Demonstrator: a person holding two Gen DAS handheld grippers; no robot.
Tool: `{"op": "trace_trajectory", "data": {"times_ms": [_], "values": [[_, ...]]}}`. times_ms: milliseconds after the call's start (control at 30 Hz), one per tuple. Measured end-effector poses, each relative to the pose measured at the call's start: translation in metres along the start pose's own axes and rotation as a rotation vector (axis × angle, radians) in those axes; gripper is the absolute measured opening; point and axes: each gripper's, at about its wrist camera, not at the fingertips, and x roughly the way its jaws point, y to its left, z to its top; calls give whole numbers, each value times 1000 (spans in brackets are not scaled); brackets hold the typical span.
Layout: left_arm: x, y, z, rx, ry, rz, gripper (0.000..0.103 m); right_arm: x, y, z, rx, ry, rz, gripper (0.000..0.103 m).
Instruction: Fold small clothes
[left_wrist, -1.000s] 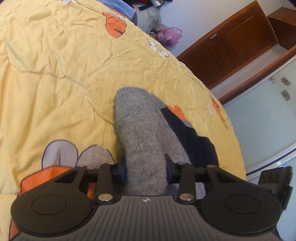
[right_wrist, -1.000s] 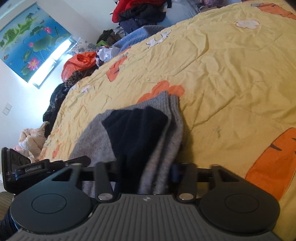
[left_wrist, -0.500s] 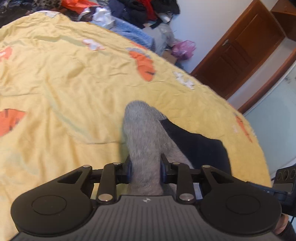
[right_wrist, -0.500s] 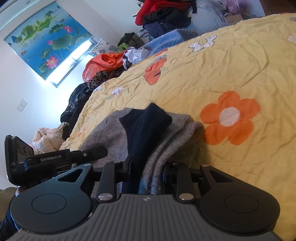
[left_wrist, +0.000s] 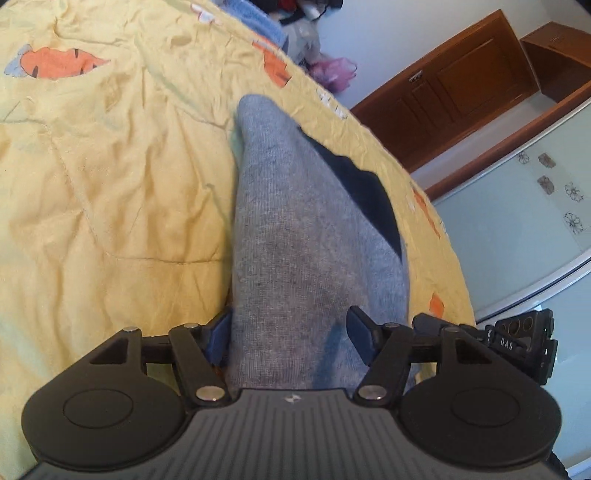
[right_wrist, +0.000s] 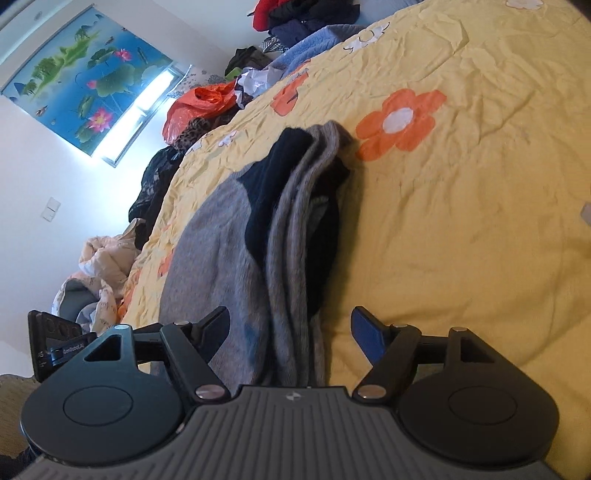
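Both hand-held grippers, left (left_wrist: 290, 332) and right (right_wrist: 290, 334), have just been opening and stand wide, pads off the folded grey sweater (right_wrist: 229, 266) lying on the yellow bedspread (right_wrist: 461, 221) toward twelve o'clock; release looks done, so next comes backing away cleanly.

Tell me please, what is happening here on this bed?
A person is folding small clothes with a handheld gripper in each hand. A grey garment with dark navy parts lies folded on the yellow bedspread. The left gripper and the right gripper have both just been opening their jaws. The garment is between the fingers of each, but the pads no longer press on it, so it seems just released.
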Motion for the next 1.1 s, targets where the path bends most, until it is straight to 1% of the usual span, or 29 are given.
{"op": "trace_trajectory", "data": {"times_ms": [33, 67, 100, 133, 167, 200, 233, 267, 333, 400, 467, 500, 533, 567, 600, 633, 667, 700, 733, 767, 800, 833, 867, 900, 967, 1033, 1067, 1100], "values": [[2, 0, 1, -3, 7, -6, 64, 0, 3, -2, -1, 0, 2, 75], [3, -1, 2, -8, 15, -7, 52, 2, 5, -4, -2, 7, 7, 75], [5, -1, 3, -11, 28, -1, 38, 6, 8, -5, -2, 22, 19, 74], [8, -1, 4, -8, 52, 9, 17, 9, 10, -7, -5, 42, 24, 61], [7, 0, 3, -8, 60, 18, 15, 14, 13, -8, -15, 69, 13, 39], [5, 1, 3, -9, 61, 20, 13, 17, 14, -10, -25, 95, -4, 28], [1, 0, 3, 0, 61, 17, 11, 17, 15, -12, -29, 101, -5, 27], [-5, -3, 3, 21, 58, 17, 11, 13, 18, -14, -45, 104, 11, 26], [-19, -9, 0, 78, 70, 23, 11, 2, 29, -19, -98, 115, 37, 25], [-22, -8, -7, 121, 99, 47, 11, -6, 33, -29, -122, 133, 55, 25], [-15, -2, -15, 139, 128, 95, 12, -1, 29, -42, -125, 164, 14, 24], [-16, -1, -18, 146, 117, 86, 13, -1, 25, -47, -120, 144, 21, 23], [-18, -3, -18, 155, 119, 87, 16, -3, 21, -48, -82, 127, 36, 25], [-23, -7, -16, 179, 114, 95, 17, -6, 17, -46, -46, 123, 49, 34], [-31, -14, -15, 215, 95, 107, 20, -10, 16, -43, -26, 119, 57, 41], [-41, -21, -14, 260, 65, 120, 20, -17, 15, -37, -13, 96, 58, 61], [-50, -30, -13, 312, 32, 133, 21, -26, 14, -29, -12, 48, 41, 77], [-58, -39, -12, 365, -7, 149, 21, -34, 13, -20, -13, -2, 14, 80], [-63, -50, -12, 420, -60, 162, 25, -39, 12, -9, -8, -44, -1, 78], [-64, -61, -14, 467, -106, 169, 32, -42, 11, 2, 6, -83, -14, 77], [-62, -70, -16, 509, -140, 172, 37, -42, 10, 16, 26, -123, -30, 74], [-55, -81, -22, 552, -162, 170, 47, -38, 11, 28, 34, -141, -36, 68], [-45, -89, -28, 598, -164, 169, 51, -31, 15, 39, 29, -154, -39, 61], [-33, -96, -35, 654, -156, 171, 51, -22, 20, 49, 20, -161, -47, 58], [-8, -105, -53, 755, -127, 224, 51, 1, 30, 64, 9, -138, -67, 53], [12, -103, -66, 798, -82, 238, 51, 24, 38, 71, -6, -99, -111, 51], [18, -99, -70, 798, -64, 245, 51, 36, 40, 71, -10, -70, -158, 51], [22, -95, -75, 800, -60, 254, 52, 43, 41, 72, -13, -51, -185, 51]]}}
